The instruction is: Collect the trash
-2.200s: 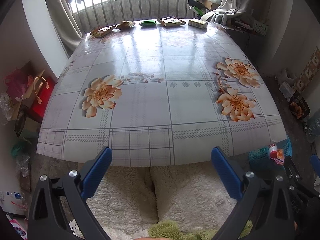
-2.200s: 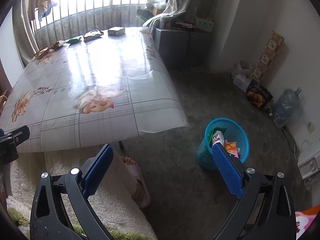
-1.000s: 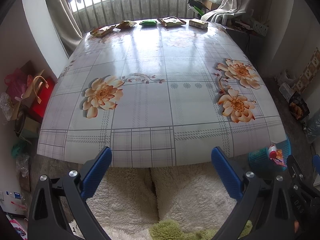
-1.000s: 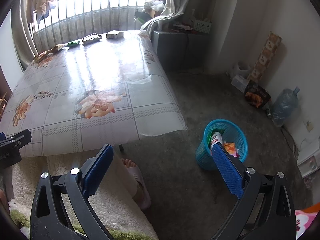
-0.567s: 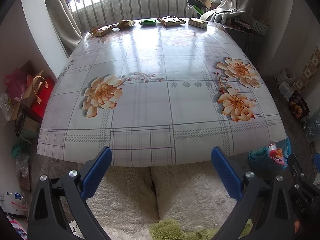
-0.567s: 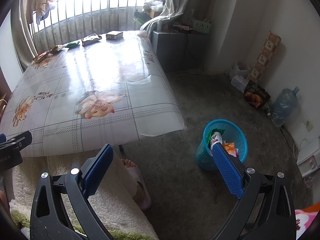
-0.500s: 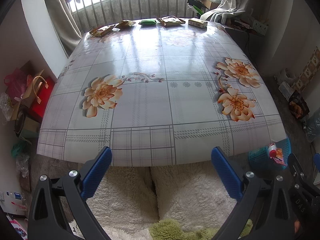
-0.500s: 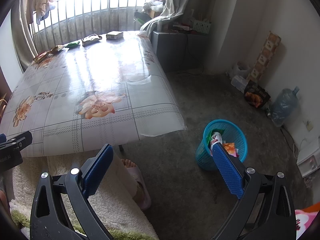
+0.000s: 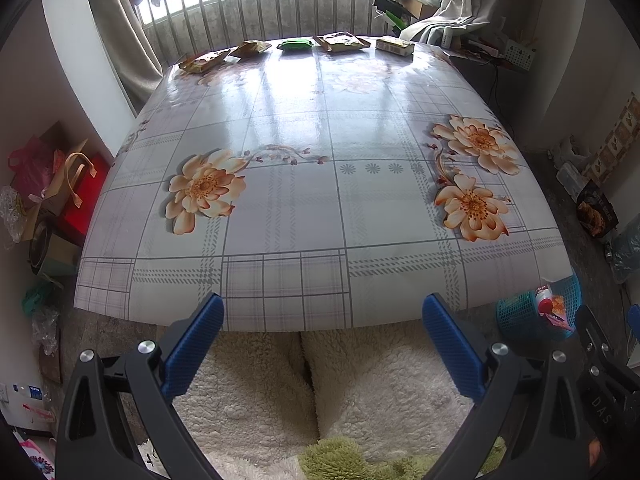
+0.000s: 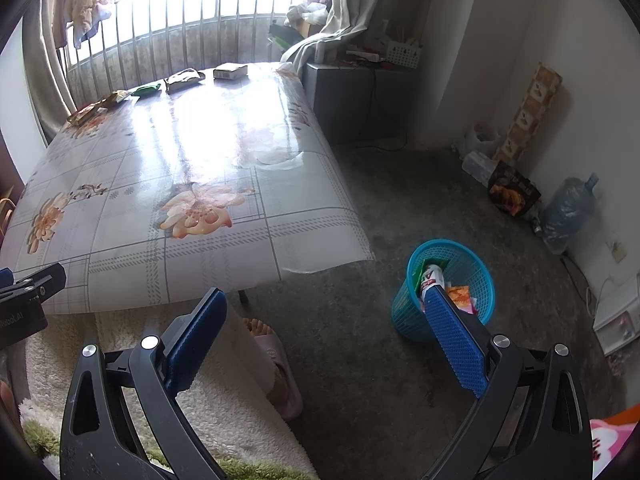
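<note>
Both tongs (image 9: 322, 322) (image 10: 324, 316) wide apart, empty

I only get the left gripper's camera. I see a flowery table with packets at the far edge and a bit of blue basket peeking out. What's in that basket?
Observer: The right view shows the basket from above, on the floor past the table's corner; a white-and-red bottle and wrappers lie inside.
Operator: Is the other gripper holding anything?
Observer: No. The right gripper is open and empty, with the basket behind its right finger.
Operator: Anything else on that floor?
Observer: A big water jug stands by the wall.
</note>
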`<state>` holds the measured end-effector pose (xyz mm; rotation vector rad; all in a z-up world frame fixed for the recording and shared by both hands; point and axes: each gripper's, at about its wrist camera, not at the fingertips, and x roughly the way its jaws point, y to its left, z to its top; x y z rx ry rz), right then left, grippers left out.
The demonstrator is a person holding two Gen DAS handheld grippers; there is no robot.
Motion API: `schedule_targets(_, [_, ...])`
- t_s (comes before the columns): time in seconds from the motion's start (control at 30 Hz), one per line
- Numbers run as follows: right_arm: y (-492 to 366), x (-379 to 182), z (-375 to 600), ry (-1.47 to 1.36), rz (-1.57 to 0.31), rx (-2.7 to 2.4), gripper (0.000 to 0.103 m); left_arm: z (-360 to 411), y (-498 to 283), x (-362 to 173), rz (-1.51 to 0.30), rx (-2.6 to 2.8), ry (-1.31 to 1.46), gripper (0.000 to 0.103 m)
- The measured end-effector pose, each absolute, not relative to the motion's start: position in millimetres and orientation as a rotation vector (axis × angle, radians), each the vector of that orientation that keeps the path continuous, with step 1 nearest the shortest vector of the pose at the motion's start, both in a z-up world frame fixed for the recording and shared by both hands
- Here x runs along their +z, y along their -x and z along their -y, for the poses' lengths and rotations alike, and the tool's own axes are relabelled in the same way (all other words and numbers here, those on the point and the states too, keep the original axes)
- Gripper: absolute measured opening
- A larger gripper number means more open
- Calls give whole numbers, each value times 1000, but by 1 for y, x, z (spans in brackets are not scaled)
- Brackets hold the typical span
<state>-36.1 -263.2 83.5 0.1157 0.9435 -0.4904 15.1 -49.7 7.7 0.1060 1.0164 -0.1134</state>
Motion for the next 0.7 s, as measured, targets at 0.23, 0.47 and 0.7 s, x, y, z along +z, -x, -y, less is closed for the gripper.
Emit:
schedule_targets(0.23, [36, 83, 263, -116, -943, -491, 95, 50, -15, 8, -1017, -113, -106, 97])
schedule_targets(0.47, [35, 84, 263, -118, -943, -491, 95, 49, -14, 7, -1018, -116, -106, 97])
schedule_targets(0.7, [34, 84, 261, -117, -943, -490, 95, 50, -13, 6, -1019, -118, -110, 97])
